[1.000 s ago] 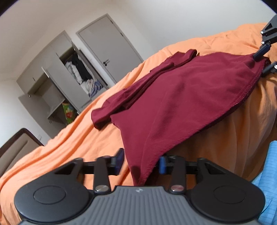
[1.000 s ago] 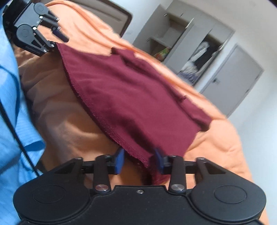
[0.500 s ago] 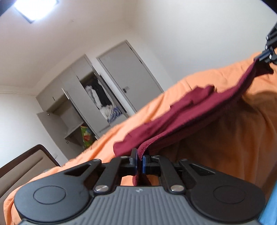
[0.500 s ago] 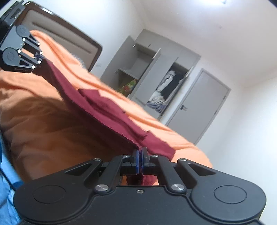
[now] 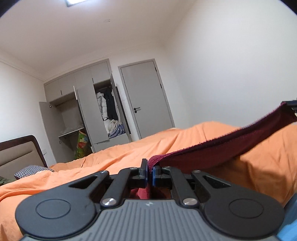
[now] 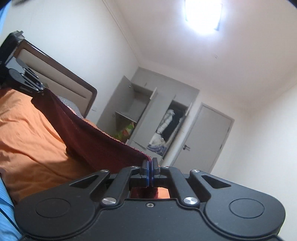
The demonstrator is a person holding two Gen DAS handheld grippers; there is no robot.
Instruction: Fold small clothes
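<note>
- Maroon garment [image 5: 219, 148] in left wrist view: stretched as a taut band above the orange bedspread [image 5: 115, 157], hem edge facing up, running from lower centre to the right edge of frame
- Left gripper [image 5: 150, 171] jaws closed, pinching one corner of the garment; some cloth bunches below the blue pads
- Right gripper [image 5: 289, 104] only partly seen at far right edge, at the other end of the cloth; grip unclear from this view
- Background: open grey wardrobe [image 5: 89, 115] with hanging clothes, closed grey door [image 5: 146, 100], brown headboard [image 5: 20, 152], checked pillow [image 5: 31, 169]
- Right wrist view: garment [image 6: 89, 135] hangs between both grippers, sagging in the middle, lifted over the bedspread [image 6: 27, 133], which is lit at lower left
- Right gripper [image 6: 150, 171] jaws shut tight on garment corner, red cloth visible beneath the pads
- Left gripper [image 6: 40, 89] at upper left, closed on the far corner
- Blue striped sleeve [image 6: 5, 213] at lower left edge; ceiling light [image 6: 201, 16] glaring at top; wardrobe [image 6: 148, 115] and door [image 6: 204, 139] behind
</note>
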